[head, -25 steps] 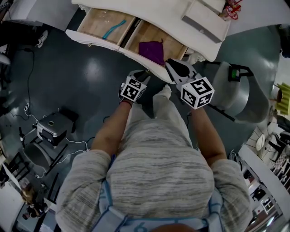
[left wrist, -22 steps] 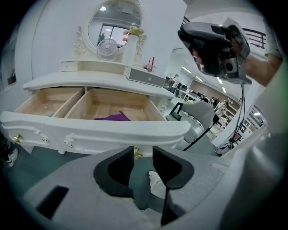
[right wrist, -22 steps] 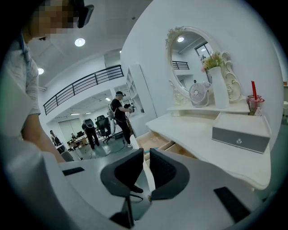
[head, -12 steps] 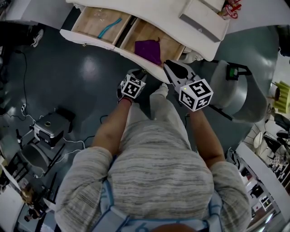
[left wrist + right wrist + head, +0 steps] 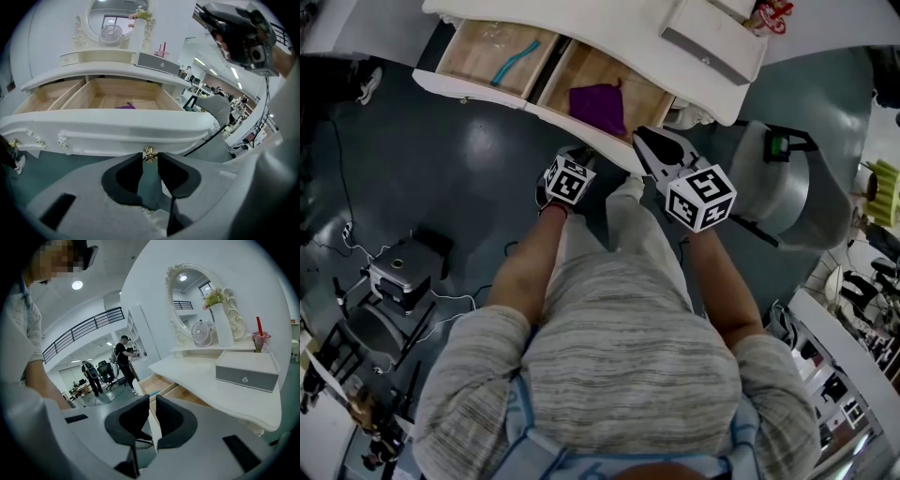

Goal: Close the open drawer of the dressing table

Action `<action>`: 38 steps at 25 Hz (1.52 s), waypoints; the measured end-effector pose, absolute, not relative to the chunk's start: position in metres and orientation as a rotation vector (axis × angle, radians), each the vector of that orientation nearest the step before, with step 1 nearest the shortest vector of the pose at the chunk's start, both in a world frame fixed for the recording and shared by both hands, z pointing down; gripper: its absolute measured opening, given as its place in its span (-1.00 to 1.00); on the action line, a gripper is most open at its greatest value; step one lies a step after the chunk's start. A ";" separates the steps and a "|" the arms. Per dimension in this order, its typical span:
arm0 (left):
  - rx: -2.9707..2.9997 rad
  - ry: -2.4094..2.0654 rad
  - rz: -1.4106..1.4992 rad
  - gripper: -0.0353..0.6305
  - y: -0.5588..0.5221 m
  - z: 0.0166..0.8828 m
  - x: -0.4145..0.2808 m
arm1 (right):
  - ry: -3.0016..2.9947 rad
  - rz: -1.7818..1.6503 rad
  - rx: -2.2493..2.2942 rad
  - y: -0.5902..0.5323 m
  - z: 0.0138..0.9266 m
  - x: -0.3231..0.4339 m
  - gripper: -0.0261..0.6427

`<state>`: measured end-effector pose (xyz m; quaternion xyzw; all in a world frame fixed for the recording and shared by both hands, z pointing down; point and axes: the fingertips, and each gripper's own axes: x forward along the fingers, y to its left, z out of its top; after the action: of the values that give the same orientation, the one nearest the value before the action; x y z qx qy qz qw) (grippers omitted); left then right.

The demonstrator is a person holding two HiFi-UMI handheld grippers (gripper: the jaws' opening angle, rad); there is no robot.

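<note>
drawer: wood-lined white drawer of the white dressing table, pulled out, purple cloth inside
left gripper: jaws just closing, slightly apart, small brass knob between the tips
right gripper: pinching the drawer's front edge

Left tongs sank to knob on drawer front, closing round it.

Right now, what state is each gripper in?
Left gripper: open, jaws have just been closing, drawer knob between tips.
Right gripper: jaws nearly together at drawer front; grip cannot be told.
</note>
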<state>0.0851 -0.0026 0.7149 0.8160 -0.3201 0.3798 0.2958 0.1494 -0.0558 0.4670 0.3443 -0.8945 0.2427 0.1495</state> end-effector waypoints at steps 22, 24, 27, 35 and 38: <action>2.197 -0.802 1.008 -0.59 -0.052 0.717 0.106 | -2.538 0.713 1.066 -0.082 0.478 0.168 -0.89; 2.201 -0.800 1.015 -0.60 -0.061 0.724 0.107 | -2.532 0.719 1.071 -0.087 0.487 0.169 -0.89; 2.204 -0.806 1.014 -0.61 -0.071 0.724 0.112 | -2.526 0.724 1.077 -0.090 0.489 0.173 -0.89; 2.220 -0.812 1.017 -0.61 -0.097 0.715 0.126 | -2.513 0.713 1.093 -0.102 0.484 0.183 -0.89; 2.221 -0.810 1.021 -0.61 -0.107 0.715 0.131 | -2.512 0.715 1.099 -0.107 0.485 0.185 -0.89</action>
<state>0.1306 -0.1073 0.7146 0.8282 -0.3021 0.3806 0.2792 0.1845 -0.1070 0.4848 0.3833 -0.8760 0.2493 0.1535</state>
